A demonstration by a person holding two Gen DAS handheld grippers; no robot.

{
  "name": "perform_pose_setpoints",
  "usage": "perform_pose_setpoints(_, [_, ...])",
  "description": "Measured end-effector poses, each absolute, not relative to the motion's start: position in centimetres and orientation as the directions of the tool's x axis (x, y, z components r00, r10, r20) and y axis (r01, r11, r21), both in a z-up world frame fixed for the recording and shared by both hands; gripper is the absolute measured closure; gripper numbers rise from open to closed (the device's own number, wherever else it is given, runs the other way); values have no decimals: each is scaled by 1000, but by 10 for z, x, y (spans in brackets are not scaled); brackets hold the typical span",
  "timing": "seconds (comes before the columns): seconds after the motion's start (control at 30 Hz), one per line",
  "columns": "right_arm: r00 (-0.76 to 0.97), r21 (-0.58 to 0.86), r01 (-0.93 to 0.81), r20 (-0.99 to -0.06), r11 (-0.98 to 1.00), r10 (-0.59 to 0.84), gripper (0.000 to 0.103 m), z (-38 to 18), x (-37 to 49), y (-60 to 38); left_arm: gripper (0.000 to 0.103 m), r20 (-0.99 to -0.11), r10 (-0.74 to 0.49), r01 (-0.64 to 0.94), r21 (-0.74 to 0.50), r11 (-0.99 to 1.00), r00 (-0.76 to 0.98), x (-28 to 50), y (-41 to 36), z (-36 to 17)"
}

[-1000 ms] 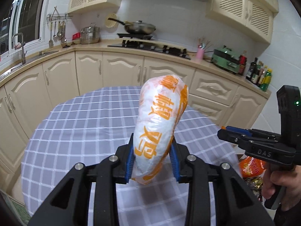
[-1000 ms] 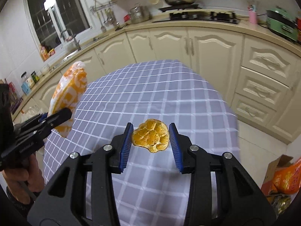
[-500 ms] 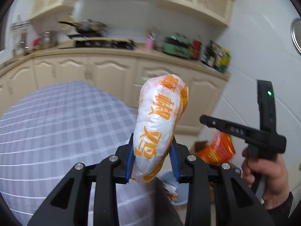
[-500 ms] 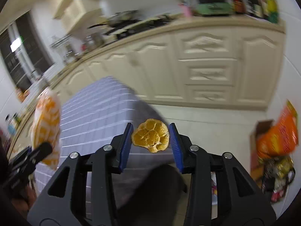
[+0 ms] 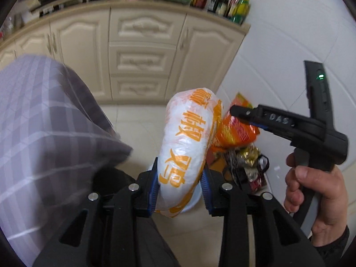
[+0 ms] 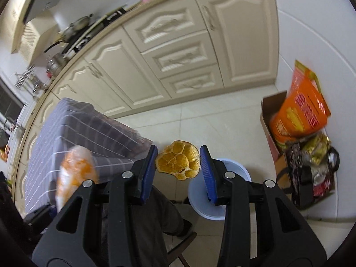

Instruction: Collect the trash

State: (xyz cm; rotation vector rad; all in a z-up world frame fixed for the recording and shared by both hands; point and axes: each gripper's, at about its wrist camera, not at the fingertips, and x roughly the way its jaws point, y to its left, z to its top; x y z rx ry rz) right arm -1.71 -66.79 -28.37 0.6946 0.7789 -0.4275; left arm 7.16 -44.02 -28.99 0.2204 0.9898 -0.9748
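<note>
Left wrist view: my left gripper [image 5: 179, 183] is clamped on the bag [image 5: 188, 140], white plastic with orange print, which stands up between the blue pads [image 5: 154, 188] just as it did a second ago. What has changed is the background: then the checked table filled the view under the bag, now the table [image 5: 40, 129] has slid off to the left and the floor, a blue bin [image 5: 191, 204] and a pile of orange packets [image 5: 235, 126] lie below. My right hand [image 5: 318, 191] shows at the right edge. On the right wrist view my right gripper [image 6: 178, 166] pinches the orange peel [image 6: 178, 163], unchanged, now above the bin [image 6: 235, 171] rather than the table [image 6: 73, 129]
</note>
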Motion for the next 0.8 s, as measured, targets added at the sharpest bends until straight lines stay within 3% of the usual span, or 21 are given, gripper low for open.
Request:
perform_pose_setpoints(0.33, [593, 439, 655, -803, 615, -58, 64, -337, -25, -694, 70, -896, -443, 729, -306, 612, -3, 94, -499, -397])
perform_pose_setpoints(0.43, [583, 456, 671, -812, 585, -36, 63, -353, -25, -699, 62, -907, -415, 732, -326, 598, -65, 102, -516, -417])
perform_pose_setpoints(0.47, [583, 460, 675, -812, 577, -34, 63, -355, -25, -700, 48, -912, -404, 731, -328, 598, -79, 105, -520, -423])
perform_pose_setpoints(0.5, [583, 469, 678, -812, 566, -26, 60, -359, -25, -702, 38, -914, -400, 731, -320, 603, -70, 107, -522, -426])
perform_pose_setpoints(0.53, [583, 476, 684, -812, 552, -22, 46, -363, -26, -703, 19, -916, -397, 733, -305, 608, -52, 109, -521, -425])
perform_pose_setpoints(0.57, [583, 478, 688, -812, 545, -24, 37, -365, -28, -704, 16, -917, -397, 736, -292, 611, -34, 111, -520, -423])
perform_pose_setpoints(0.63, [580, 481, 692, -815, 539, -18, 33, -368, -28, -704, 13, -913, -407, 745, -287, 602, -24, 112, -517, -416])
perform_pose_setpoints(0.8, [561, 468, 715, -827, 519, -27, 8, -370, -31, -701, 11, -902, -429, 764, -241, 599, 52, 112, -510, -391])
